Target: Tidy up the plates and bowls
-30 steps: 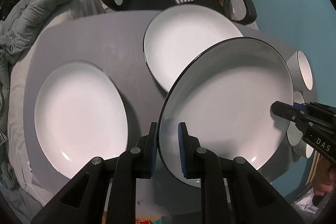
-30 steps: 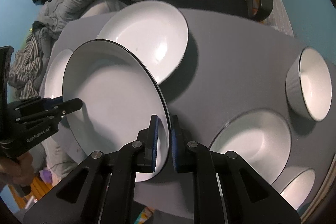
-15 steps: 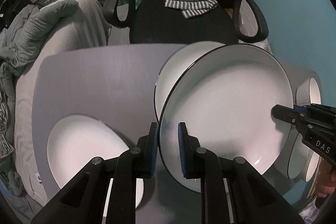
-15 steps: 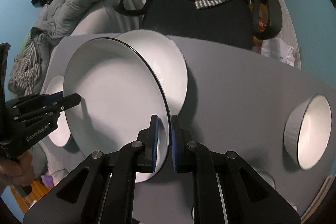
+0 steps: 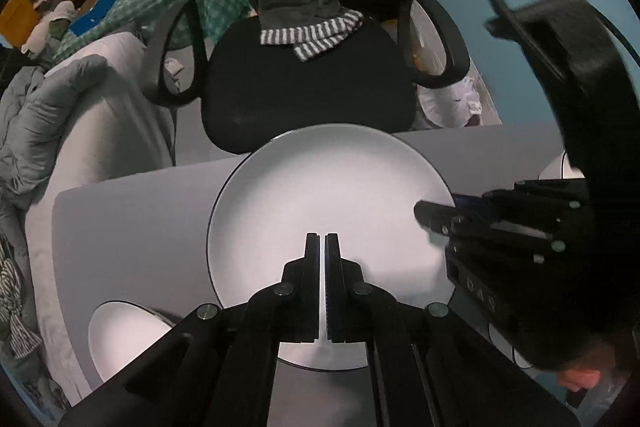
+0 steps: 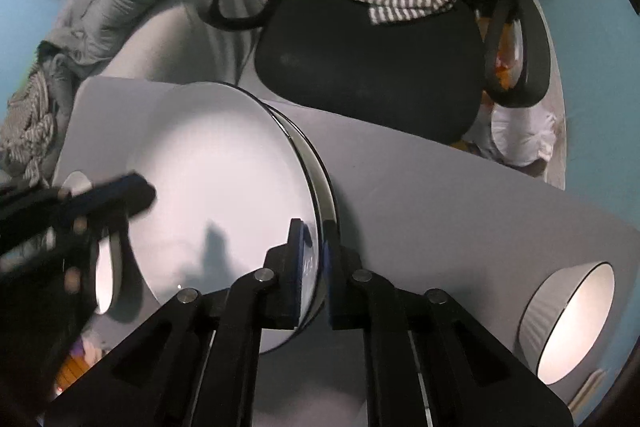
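Observation:
A white plate with a dark rim point(image 5: 328, 195) lies over a second plate, of which only a rim sliver point(image 6: 326, 187) shows beneath it in the right wrist view. My right gripper point(image 6: 314, 231) is shut on the top plate's near rim, and it also shows at the plate's right edge point(image 5: 424, 211) in the left wrist view. My left gripper point(image 5: 323, 237) hangs above the plate's middle, shut, with nothing between its pads. Its blurred tip point(image 6: 138, 193) shows in the right wrist view. I cannot tell whether the top plate rests fully on the lower one.
Everything sits on a grey table point(image 5: 132, 227). Another white plate point(image 5: 120, 331) lies at the near left. A ribbed white bowl point(image 6: 572, 323) stands at the right. A black office chair point(image 5: 304, 87) with clothes on it is behind the table's far edge.
Both grippers carried the plate toward the chair until it covered the far plate. The left gripper let go of the rim and closed empty. The right gripper kept its grip.

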`<action>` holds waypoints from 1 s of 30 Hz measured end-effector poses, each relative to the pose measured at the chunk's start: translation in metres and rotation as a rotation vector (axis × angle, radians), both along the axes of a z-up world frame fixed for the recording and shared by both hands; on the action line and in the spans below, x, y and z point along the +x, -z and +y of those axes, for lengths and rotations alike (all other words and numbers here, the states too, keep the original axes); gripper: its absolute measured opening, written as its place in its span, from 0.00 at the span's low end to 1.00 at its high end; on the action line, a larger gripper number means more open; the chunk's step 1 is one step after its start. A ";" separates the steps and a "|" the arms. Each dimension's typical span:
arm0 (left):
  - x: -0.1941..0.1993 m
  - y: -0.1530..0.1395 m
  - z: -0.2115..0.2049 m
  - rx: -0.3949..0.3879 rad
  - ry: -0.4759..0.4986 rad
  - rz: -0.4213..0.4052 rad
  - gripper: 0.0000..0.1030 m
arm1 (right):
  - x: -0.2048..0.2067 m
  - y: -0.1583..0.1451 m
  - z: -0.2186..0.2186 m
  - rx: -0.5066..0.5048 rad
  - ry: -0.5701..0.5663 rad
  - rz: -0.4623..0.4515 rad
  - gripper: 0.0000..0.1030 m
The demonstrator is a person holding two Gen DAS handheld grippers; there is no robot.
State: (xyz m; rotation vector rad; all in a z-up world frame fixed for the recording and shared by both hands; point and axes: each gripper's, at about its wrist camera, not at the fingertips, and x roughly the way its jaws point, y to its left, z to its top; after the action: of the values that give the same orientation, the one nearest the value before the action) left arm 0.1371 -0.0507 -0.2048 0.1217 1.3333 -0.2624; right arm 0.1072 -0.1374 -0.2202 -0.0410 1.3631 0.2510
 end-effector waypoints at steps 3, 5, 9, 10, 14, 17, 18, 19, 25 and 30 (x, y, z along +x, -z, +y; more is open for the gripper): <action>0.002 0.008 0.004 0.018 -0.007 0.010 0.02 | 0.002 0.002 -0.013 0.022 0.017 0.003 0.08; 0.006 0.010 0.010 0.018 -0.030 0.019 0.02 | 0.003 0.002 -0.016 0.011 0.013 0.001 0.06; 0.009 0.010 0.021 0.037 -0.061 0.014 0.03 | 0.002 0.000 -0.016 0.023 -0.008 -0.004 0.06; 0.010 0.009 0.024 0.043 -0.066 0.012 0.03 | 0.001 -0.001 -0.015 0.021 -0.008 -0.009 0.06; 0.010 0.006 0.036 0.058 -0.091 0.003 0.13 | -0.002 -0.004 -0.011 0.007 -0.021 -0.014 0.10; 0.008 0.001 0.044 0.055 -0.108 -0.009 0.25 | -0.004 -0.010 -0.008 0.002 -0.027 -0.029 0.19; 0.006 -0.001 0.047 0.056 -0.112 -0.018 0.32 | -0.005 -0.013 -0.007 0.004 -0.025 -0.034 0.27; 0.004 -0.004 0.049 0.044 -0.109 -0.044 0.37 | -0.006 -0.016 -0.007 0.010 -0.022 -0.041 0.31; -0.011 -0.021 0.065 0.060 -0.115 -0.100 0.55 | -0.010 -0.036 0.002 0.031 -0.013 -0.089 0.49; -0.025 -0.034 0.087 0.066 -0.146 -0.130 0.63 | -0.019 -0.048 0.017 0.034 -0.041 -0.119 0.57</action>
State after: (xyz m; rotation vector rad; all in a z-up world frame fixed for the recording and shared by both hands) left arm 0.1117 0.0358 -0.1707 0.0947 1.2153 -0.0858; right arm 0.0887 -0.1207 -0.1720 -0.0553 1.2402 0.3017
